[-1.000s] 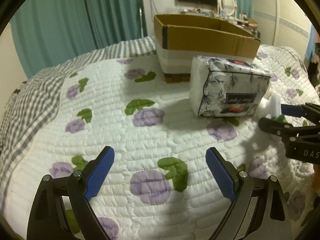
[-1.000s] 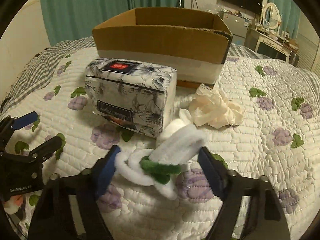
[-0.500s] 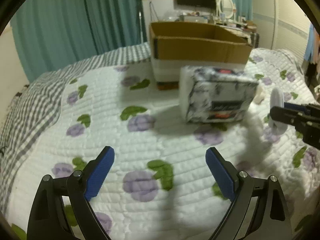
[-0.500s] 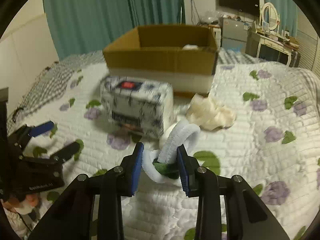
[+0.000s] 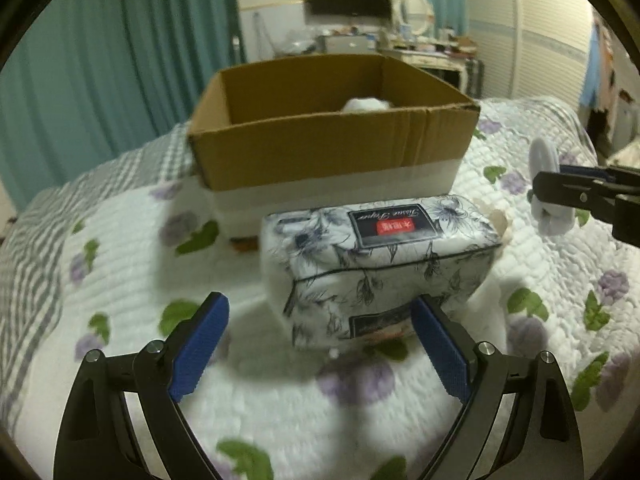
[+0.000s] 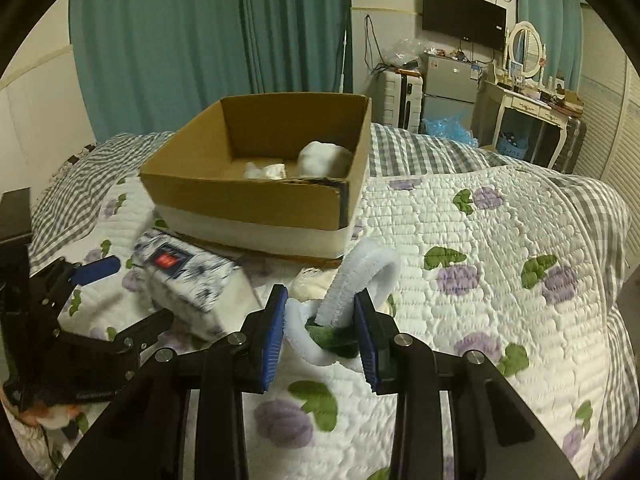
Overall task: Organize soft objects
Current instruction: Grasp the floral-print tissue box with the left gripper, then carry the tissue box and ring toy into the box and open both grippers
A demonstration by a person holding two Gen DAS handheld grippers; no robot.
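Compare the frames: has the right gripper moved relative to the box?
Yes. The right gripper, shut on the white toy, has risen and now looks down into the box.

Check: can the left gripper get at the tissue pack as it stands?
Probably yes. The left gripper is open, and the tissue pack lies on the quilt just ahead, its near end about at the fingertips, nothing between. The right gripper, shut on a plush toy, is off to the side.

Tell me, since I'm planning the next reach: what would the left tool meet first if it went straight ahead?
Most likely the floral tissue pack, lying just ahead of the open left tool; the cardboard box stands behind it. Depth is uncertain.
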